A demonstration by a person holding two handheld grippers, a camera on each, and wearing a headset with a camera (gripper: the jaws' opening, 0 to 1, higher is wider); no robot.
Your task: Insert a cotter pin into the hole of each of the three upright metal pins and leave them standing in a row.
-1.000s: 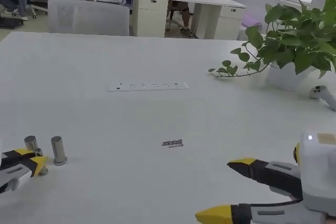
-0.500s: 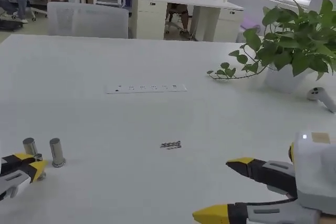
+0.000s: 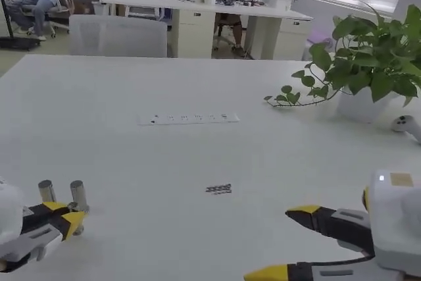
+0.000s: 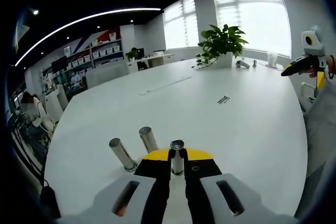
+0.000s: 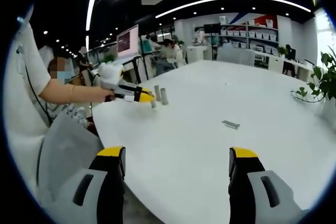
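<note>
Gripping one pin (image 4: 177,149) in the left gripper (image 4: 177,160): jaws pinched almost together on the shank, pin top standing clear above the yellow tips. Just beside it, upright and apart from each other, the other two pins (image 4: 148,139); all three well to the near-left of the socket strip (image 3: 187,119). Cross-holes too small to make out. Right gripper (image 5: 177,156) spread wide, holding nothing, hovering to the near-right of the strip. Cotters (image 3: 218,189) in a small flat cluster on the near side of the strip, roughly between the grippers, well apart from the pins. Judged handling, pins: solid metal, stiff, smooth, fairly heavy for their footprint, so likely to topple or roll if nudged; best held low on the shank, leaving the top free for the cotter. Judged handling, cotters: thin, light, springy wire lying flat on a slick table (image 3: 131,83), so prone to skate away or come up several at once; best taken singly by the looped head, legs pointing out. Containers: one white pot (image 3: 358,104) to the far-right of the strip, holding a leafy plant (image 3: 368,57). Cotters lying loose on the bare top.
</note>
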